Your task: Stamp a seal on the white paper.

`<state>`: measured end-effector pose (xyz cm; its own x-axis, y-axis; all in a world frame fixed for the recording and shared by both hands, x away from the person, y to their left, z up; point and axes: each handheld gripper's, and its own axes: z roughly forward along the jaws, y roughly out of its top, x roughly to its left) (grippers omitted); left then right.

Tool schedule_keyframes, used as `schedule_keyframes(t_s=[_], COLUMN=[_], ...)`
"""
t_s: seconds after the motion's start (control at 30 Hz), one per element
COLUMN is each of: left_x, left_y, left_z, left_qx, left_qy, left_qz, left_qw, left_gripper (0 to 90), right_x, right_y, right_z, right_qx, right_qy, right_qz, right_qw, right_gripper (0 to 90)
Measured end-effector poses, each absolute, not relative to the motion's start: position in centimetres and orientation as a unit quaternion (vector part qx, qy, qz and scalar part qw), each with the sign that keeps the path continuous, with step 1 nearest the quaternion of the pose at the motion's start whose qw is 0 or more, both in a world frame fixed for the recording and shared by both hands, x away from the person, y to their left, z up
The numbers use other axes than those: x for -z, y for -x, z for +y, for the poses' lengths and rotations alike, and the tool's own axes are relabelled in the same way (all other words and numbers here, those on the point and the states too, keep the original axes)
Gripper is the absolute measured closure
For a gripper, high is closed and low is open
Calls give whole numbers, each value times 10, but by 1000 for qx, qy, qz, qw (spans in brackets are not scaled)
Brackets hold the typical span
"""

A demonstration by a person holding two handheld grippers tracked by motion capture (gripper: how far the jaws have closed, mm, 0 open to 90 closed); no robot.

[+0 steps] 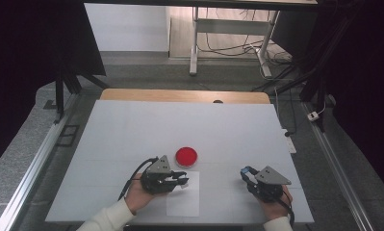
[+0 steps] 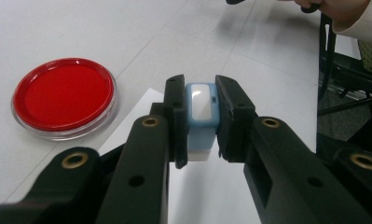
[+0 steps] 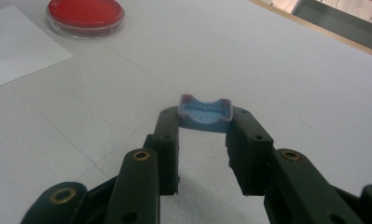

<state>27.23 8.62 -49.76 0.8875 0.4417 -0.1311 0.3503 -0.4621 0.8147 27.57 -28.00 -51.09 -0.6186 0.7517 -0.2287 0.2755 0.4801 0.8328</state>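
Blue plastic stamp body (image 2: 202, 116) clamped between left gripper (image 2: 200, 122) fingers.

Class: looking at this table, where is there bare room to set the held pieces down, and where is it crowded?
Free: the table beyond the red ink pad, and between the tongs. Crowded: the white paper by the left tongs.

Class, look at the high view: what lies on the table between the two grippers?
Part of the white paper sheet, then bare table; the red ink pad sits farther back.
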Motion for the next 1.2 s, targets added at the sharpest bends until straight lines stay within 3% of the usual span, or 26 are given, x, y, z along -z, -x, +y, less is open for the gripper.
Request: schedule_keyframes(t_s=[1.2], left_x=[516], left_y=[-275], left_z=[81], left_qx=[-60], left_qy=[-866], left_qz=[232], left_qw=[438], left_gripper=[749], right_x=[511], right_y=[-276], right_z=[-280], right_qx=[-398], right_qy=[-319], right_qz=[807], right_qw=[299], right_gripper=[650])
